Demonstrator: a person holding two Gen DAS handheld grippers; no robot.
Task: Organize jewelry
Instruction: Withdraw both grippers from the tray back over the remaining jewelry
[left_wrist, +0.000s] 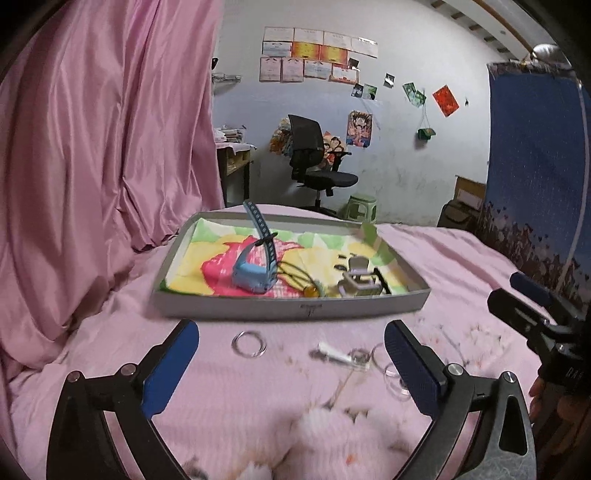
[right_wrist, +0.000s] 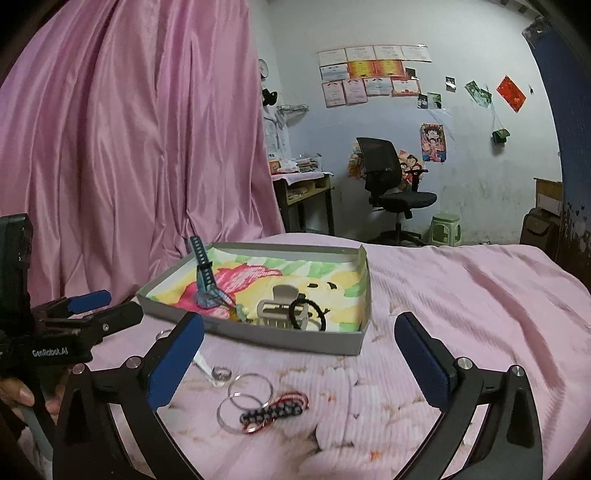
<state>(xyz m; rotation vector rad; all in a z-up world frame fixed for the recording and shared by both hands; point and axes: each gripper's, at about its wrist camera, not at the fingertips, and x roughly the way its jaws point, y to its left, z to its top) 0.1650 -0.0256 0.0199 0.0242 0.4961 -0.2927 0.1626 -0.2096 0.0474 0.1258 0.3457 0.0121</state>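
A shallow grey box (left_wrist: 295, 308) (right_wrist: 288, 338) lined with a bright cloth sits on the pink bed. Inside lie a blue watch (left_wrist: 253, 275) (right_wrist: 207, 291), a pale claw clip (left_wrist: 356, 280) (right_wrist: 280, 302) and a black hair tie (right_wrist: 308, 314). On the bedspread before it lie a metal bangle (left_wrist: 249, 343), two clear rings (right_wrist: 231, 387), a braided black-and-white bracelet (right_wrist: 275, 410) and a small clear piece (right_wrist: 221, 374). My left gripper (left_wrist: 291, 332) (right_wrist: 122, 304) is open and empty above the bangle. My right gripper (right_wrist: 300, 325) (left_wrist: 508, 290) is open and empty above the rings.
A pink curtain (left_wrist: 103, 147) hangs along the bed's left side. A blue cloth (left_wrist: 535, 166) hangs at the right. Beyond the bed stand an office chair (right_wrist: 391, 184), a green stool (right_wrist: 445, 229) and a small desk (right_wrist: 306, 192). A hand (right_wrist: 18, 395) holds the left gripper.
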